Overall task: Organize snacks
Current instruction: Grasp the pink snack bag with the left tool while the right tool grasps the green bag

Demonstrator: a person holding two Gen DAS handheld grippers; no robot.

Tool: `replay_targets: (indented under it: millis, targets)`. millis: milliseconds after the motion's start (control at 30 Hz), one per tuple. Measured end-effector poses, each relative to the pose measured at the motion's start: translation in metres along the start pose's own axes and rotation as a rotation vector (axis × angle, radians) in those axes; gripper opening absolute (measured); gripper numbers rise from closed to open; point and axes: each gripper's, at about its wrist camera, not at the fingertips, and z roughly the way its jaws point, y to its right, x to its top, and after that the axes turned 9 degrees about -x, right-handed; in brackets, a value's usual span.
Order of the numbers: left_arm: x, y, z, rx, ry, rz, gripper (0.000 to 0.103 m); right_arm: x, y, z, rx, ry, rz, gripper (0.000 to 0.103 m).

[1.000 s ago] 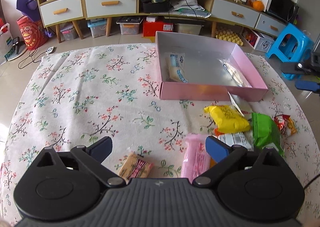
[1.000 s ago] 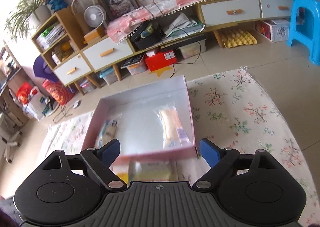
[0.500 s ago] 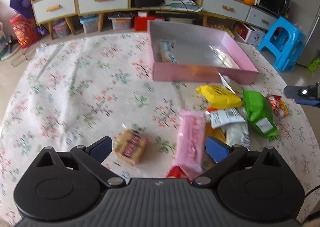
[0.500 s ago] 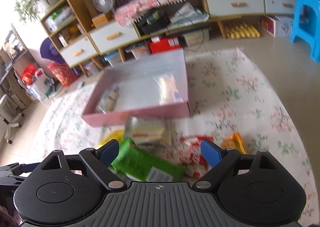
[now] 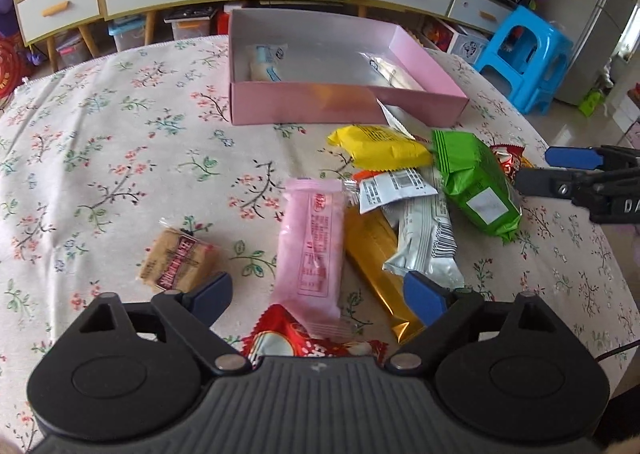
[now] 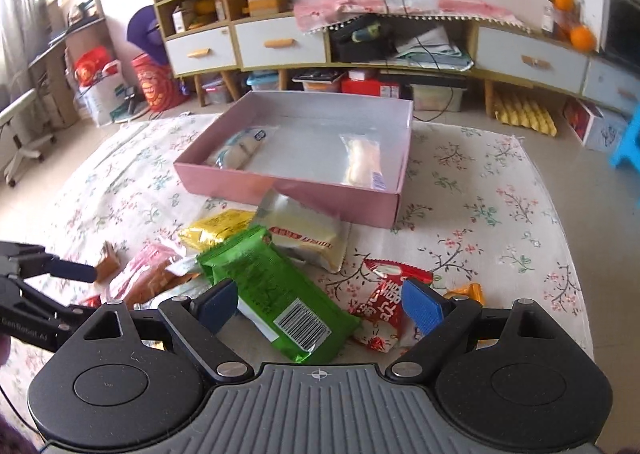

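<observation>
Right now the left tool (image 5: 318,296) hangs low over the pink wafer packet (image 5: 316,244), which lies on the flowered surface (image 5: 120,142) with its long axis running almost straight away from the tool, toward the pink box (image 5: 344,106). The packet's near end sits between the two blue pads, so the jaws straddle its narrow width rather than its length. They have just been closing a little, yet they stand clearly spread and neither pad touches the wrapper. A red packet (image 5: 308,346) lies under the packet's near end, and a gold bar (image 5: 376,254) runs just beside it on the right pad's side, so that pad has little room.

The right tool (image 6: 318,304) is likewise spread and holds nothing; it hovers over the green packet (image 6: 276,294), which lies aslant to its jaws, with a red-and-white packet (image 6: 380,306) beside the right pad.

Judging by position, the left hand is the nearer one for the pink packet, and the box lies straight ahead along the packet's own axis.
</observation>
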Motion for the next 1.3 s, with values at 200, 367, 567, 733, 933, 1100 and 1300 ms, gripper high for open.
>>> replay_targets:
  millis: [200, 367, 567, 733, 933, 1100, 1300]
  targets:
    - [0.000, -0.001, 0.004, 0.002, -0.005, -0.001, 0.072, -0.007, -0.015, 0.013, -0.022, -0.054, -0.073, 0.091]
    - [0.002, -0.005, 0.006, 0.002, -0.005, -0.027, 0.057, -0.015, -0.027, 0.028, -0.055, -0.115, -0.122, 0.091]
    - [0.005, -0.006, 0.009, -0.009, 0.005, -0.039, 0.045, -0.019, -0.036, 0.030, -0.068, -0.116, -0.167, 0.091]
    - [0.006, -0.005, 0.014, -0.006, 0.005, -0.045, 0.040, -0.016, -0.035, 0.031, -0.069, -0.110, -0.151, 0.091]
    - [0.008, -0.006, 0.013, -0.008, 0.012, -0.068, 0.032, -0.014, -0.033, 0.034, -0.078, -0.089, -0.144, 0.091]
    - [0.009, -0.008, 0.012, -0.014, 0.012, -0.083, 0.031, -0.012, -0.034, 0.035, -0.080, -0.078, -0.145, 0.090]
    - [0.010, -0.007, 0.009, -0.013, 0.012, -0.086, 0.030, -0.011, -0.039, 0.035, -0.085, -0.057, -0.167, 0.083]
